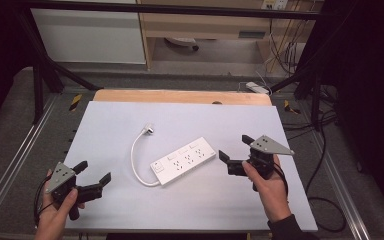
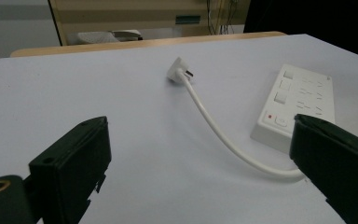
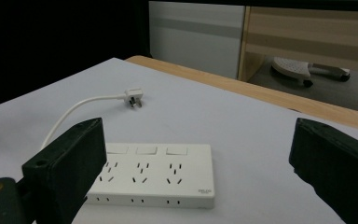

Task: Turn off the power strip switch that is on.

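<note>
Hand-held grippers (image 1: 94,174) (image 1: 235,147) agape, power strip (image 1: 183,161) between

A rectangular table with a pale grey-white matte top (image 1: 130,200) carries the things; along its far edge a strip of light wood (image 1: 180,96) is visible. Near the middle a white plastic power strip with three switches (image 1: 183,161) lies flat and diagonal. Its short white cable (image 1: 134,160) curves on the surface to a white plug (image 1: 149,130), lying apart from the strip
</note>
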A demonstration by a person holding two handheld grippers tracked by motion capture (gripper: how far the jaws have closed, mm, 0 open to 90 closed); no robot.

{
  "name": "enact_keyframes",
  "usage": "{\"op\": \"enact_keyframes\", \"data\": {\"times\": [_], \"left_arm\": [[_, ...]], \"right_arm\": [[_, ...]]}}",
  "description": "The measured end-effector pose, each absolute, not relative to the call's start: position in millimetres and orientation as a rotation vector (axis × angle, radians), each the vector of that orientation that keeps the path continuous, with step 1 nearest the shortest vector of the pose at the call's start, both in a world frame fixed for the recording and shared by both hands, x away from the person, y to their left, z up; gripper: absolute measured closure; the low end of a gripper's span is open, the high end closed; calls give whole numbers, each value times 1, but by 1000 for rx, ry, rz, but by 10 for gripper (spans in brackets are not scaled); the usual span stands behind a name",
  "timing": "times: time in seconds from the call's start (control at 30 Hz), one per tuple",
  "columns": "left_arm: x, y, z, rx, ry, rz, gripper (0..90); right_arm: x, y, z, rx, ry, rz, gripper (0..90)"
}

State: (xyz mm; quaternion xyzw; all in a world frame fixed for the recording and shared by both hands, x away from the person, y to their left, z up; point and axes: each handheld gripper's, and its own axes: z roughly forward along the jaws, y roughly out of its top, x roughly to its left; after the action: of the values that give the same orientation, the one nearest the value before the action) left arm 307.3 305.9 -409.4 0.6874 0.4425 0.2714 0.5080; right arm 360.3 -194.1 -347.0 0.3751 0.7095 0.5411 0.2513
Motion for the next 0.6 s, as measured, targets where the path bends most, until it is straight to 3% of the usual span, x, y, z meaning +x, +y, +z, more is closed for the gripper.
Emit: {"op": "enact_keyframes", "data": {"times": [0.6], "left_arm": [[307, 309, -410, 1640, 1088, 655, 52]], "right_arm": [[382, -177, -335, 1022, 1921, 1477, 41]]}}
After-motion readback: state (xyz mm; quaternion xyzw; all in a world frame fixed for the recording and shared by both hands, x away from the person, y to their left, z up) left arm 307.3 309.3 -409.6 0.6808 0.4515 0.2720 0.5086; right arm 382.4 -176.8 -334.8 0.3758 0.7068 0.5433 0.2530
